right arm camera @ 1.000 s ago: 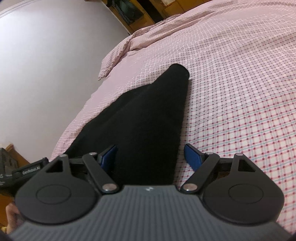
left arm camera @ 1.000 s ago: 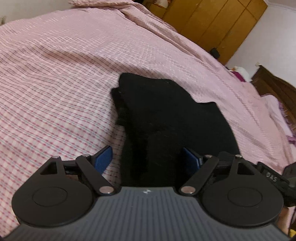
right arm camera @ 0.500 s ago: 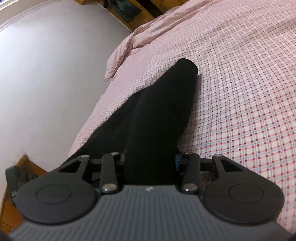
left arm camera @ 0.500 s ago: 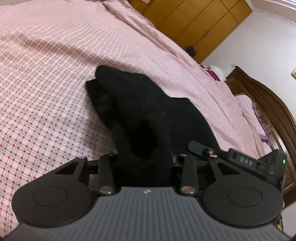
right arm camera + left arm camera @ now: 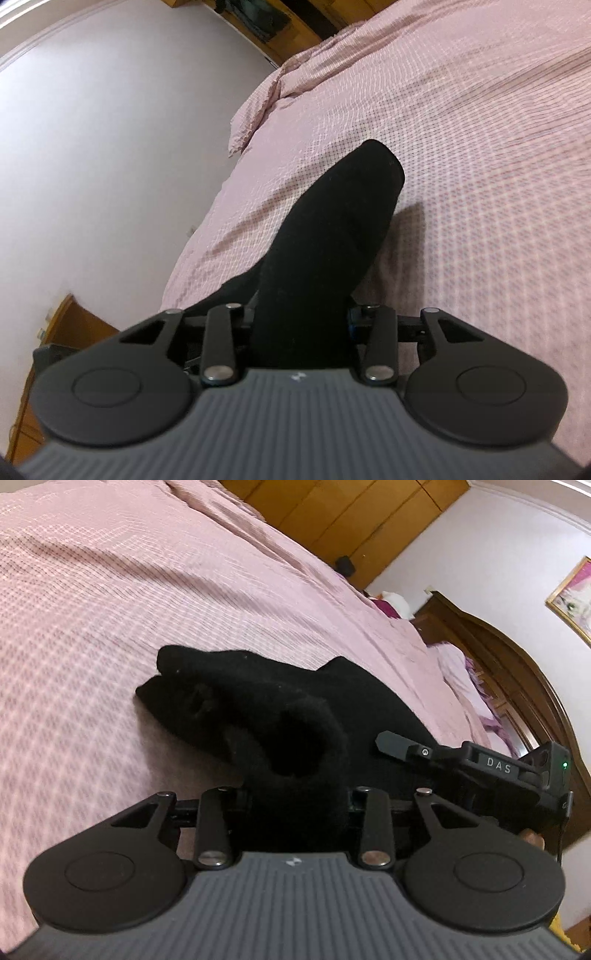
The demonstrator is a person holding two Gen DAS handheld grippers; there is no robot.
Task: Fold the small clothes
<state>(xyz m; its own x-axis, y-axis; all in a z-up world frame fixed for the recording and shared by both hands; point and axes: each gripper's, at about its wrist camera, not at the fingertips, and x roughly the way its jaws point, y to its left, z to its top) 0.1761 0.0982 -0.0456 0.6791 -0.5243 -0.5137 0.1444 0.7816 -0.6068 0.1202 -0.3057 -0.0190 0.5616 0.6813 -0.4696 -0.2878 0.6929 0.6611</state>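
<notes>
A small black garment [image 5: 258,701] lies on the pink checked bedspread [image 5: 110,590]. Its near end is lifted and bunched, with an opening gaping toward me. My left gripper [image 5: 299,805] is shut on that near end, and the cloth fills the gap between the fingers. In the right wrist view the garment [image 5: 332,240] runs away from me as a long dark strip to a rounded far end. My right gripper [image 5: 301,325] is shut on its near edge. The right gripper's housing [image 5: 498,768] shows close beside the left one.
The bedspread [image 5: 480,147] stretches wide beyond and to the sides of the garment. A wooden wardrobe [image 5: 351,509] and a dark headboard [image 5: 517,664] stand past the bed. A white wall [image 5: 92,147] runs along the bed's left edge.
Both grippers went from open around the garment's near edge to shut on it. They then rose and moved forward, lifting and bunching the cloth.
</notes>
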